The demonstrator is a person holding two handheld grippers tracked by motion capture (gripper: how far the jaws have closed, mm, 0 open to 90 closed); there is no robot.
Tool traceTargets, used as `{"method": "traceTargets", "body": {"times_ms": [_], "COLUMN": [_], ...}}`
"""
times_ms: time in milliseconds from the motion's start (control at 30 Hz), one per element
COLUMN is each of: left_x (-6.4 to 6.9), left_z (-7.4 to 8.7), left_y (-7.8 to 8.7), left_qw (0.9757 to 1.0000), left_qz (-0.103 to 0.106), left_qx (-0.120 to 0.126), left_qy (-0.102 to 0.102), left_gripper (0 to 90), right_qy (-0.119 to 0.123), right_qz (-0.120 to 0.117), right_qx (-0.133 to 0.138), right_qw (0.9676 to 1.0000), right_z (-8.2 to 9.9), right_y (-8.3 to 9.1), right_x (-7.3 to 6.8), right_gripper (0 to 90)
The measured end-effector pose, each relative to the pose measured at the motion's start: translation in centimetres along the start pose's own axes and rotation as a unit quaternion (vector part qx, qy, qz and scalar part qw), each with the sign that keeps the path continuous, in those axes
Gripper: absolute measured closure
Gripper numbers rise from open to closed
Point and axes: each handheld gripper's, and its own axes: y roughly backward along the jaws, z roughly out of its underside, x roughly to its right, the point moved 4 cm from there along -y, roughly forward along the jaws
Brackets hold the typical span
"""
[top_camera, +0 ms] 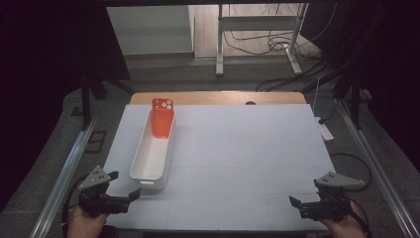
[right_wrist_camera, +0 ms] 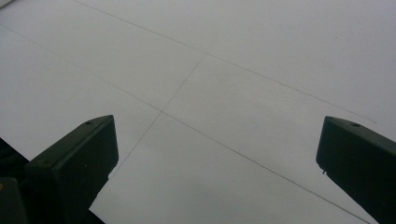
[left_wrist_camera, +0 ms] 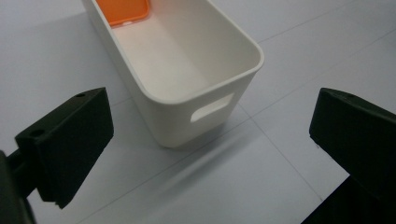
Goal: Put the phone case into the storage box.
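High view: orange phone case (top_camera: 162, 117) stands propped at the far end inside the white bin (top_camera: 151, 166); placement looks done. My left gripper (top_camera: 124, 185) is just near the bin's near end, right gripper (top_camera: 297, 204) well apart.
Left gripper view: jaws spread, empty, facing the bin (left_wrist_camera: 177, 121).
Right gripper view: jaws spread over bare bench (right_wrist_camera: 224, 93).
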Motion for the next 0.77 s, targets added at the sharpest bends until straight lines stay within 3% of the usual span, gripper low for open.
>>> {"method": "traceTargets", "body": {"times_ms": [300, 767], "left_x": [-0.04, 0.15], "left_z": [0.88, 0.88], "left_y": [0.07, -0.08], "left_qw": [0.9998, 0.9995], "left_qz": [-0.012, -0.022], "left_qx": [-0.013, -0.018], "left_qy": [-0.005, -0.013], "left_gripper": [0.0, 0.0], "right_qy": [0.001, 0.003], "right_qz": [0.000, 0.001], "right_qx": [-0.001, -0.002], "right_qw": [1.0000, 1.0000], "right_z": [0.00, 0.02], "right_y": [0.01, -0.04], "right_x": [-0.01, 0.00], "right_gripper": [0.0, 0.0]}}
